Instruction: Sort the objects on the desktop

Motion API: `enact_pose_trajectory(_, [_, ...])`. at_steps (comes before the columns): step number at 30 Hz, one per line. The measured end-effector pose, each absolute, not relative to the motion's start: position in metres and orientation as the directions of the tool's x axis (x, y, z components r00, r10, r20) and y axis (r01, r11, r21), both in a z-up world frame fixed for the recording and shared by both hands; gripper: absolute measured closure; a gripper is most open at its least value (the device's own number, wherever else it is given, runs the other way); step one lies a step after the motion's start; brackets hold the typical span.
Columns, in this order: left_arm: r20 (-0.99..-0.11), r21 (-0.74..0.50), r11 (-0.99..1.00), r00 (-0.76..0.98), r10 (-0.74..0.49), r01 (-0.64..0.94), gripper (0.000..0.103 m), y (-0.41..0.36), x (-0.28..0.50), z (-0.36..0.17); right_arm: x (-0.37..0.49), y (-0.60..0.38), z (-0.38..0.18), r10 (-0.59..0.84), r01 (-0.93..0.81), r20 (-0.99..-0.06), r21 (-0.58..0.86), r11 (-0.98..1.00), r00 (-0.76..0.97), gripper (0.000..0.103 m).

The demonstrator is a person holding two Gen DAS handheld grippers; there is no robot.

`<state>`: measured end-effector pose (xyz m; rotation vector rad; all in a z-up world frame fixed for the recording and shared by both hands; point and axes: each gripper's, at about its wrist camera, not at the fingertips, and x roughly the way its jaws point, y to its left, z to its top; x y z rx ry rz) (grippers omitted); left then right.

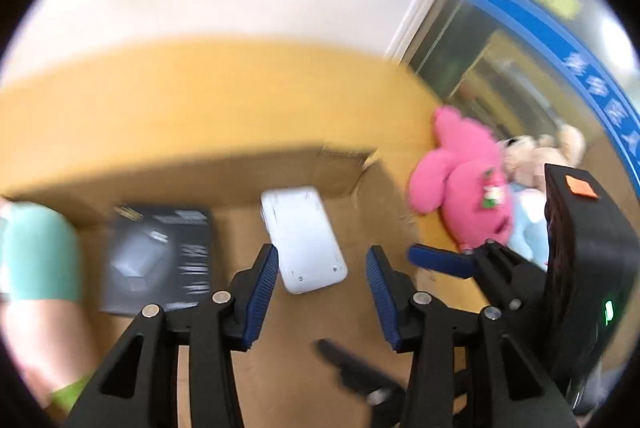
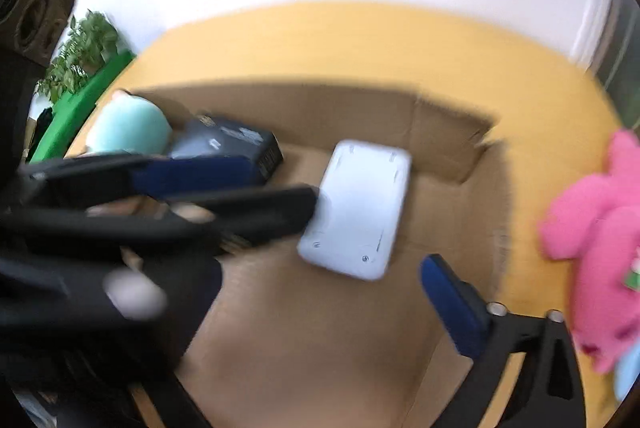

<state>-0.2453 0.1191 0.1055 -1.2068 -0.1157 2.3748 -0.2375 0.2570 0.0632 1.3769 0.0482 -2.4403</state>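
Inside the cardboard box (image 1: 340,164) near its far wall, the white device (image 1: 304,240) lies flat, its long axis running toward the left tongs (image 1: 322,292), half-open and empty just above it; right tongs (image 2: 304,244) gape wide, empty, beside it.

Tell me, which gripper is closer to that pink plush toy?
The right. The right gripper hangs open at the cardboard box's edge, just beside the pink plush toy on the table. The left gripper, also open, is over the white device farther inside the box.
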Motion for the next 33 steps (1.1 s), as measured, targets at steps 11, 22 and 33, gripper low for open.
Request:
enact_pose_trajectory(11, [-0.417,0.038,-0.989,-0.901,0.116,-0.144,0.02,0.017,-0.019,0.158,-0.059,0.212,0.121,-0.137,0.195,-0.604,-0.031,-0.98,-0.785,0.0])
enact_pose_trajectory(22, [-0.448,-0.039,-0.993,-0.886,0.12,-0.114,0.02,-0.021,0.027,0.117,-0.021,0.19,0.073,-0.177,0.212,-0.648,0.023,-0.977,-0.741,0.0])
enact_pose_trajectory(33, [-0.428,-0.048,-0.987,-0.889,0.161,-0.155,0.02,-0.012,0.045,0.115,0.003,0.198,0.08,-0.144,0.174,-0.631,0.015,-0.985,-0.762,0.0])
